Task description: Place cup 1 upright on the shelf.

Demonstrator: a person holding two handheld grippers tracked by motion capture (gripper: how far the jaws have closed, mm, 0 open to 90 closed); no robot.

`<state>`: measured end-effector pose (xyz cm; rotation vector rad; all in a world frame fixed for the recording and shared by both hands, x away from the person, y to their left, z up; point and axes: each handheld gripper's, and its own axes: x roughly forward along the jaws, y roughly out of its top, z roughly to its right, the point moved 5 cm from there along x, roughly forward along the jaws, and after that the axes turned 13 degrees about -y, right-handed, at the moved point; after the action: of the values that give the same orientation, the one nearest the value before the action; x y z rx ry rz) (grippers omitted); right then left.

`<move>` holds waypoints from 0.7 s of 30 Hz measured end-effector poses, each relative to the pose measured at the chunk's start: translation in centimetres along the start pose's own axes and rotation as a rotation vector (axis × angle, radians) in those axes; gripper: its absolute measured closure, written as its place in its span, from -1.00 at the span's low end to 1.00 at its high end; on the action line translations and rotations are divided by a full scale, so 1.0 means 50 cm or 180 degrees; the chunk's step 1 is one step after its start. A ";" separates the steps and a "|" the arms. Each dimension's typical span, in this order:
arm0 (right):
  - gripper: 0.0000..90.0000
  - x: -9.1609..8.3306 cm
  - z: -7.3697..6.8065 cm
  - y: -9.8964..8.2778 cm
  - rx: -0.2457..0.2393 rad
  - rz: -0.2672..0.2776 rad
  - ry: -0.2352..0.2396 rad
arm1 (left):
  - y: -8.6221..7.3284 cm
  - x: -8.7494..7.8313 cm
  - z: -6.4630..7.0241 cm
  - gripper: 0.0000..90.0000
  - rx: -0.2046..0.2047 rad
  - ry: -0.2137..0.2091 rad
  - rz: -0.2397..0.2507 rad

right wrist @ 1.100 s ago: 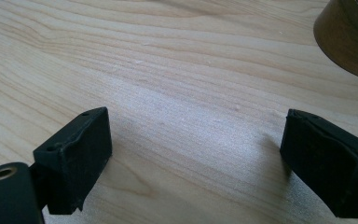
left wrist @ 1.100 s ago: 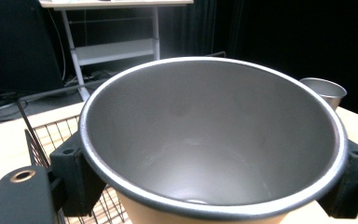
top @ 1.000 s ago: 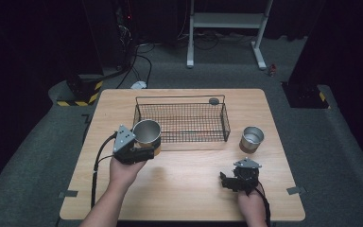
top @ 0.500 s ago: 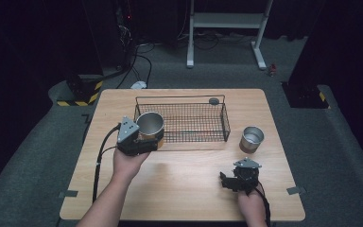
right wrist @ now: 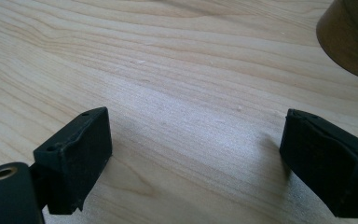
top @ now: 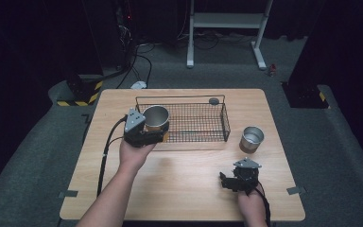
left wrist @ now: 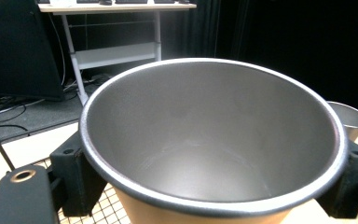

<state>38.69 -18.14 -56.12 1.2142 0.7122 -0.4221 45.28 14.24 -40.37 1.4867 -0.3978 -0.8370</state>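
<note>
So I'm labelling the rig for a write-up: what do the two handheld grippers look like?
Both are black. The left gripper and right gripper each carry a grey three-cornered plate on top and trail a black cable. The jaws end in blocky black pads. The forearms are bare, no sleeves.

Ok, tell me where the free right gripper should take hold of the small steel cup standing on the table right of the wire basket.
Probably across the side wall of the small steel cup, jaws level, coming from the near side where the right gripper rests open. The cup stands upright, round, clear of the black wire basket, so both sides look reachable.
</note>
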 end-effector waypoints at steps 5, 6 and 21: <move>-0.80 0.000 0.000 0.000 -0.0013 0.0006 0.0003 | 0.004 0.020 -0.013 -0.69 0.0005 0.0029 -0.0003; -0.80 0.000 -0.001 0.000 0.0000 -0.0002 0.0006 | 0.005 0.023 -0.017 -0.69 -0.0024 0.0035 0.0023; -0.80 -0.003 -0.003 -0.002 -0.0029 0.0014 0.0027 | 0.004 0.078 -0.075 -0.69 -0.0110 0.0237 0.0086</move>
<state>38.51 -18.05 -56.11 1.2095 0.7179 -0.4099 50.58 14.13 -41.53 1.4727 -0.3456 -0.7614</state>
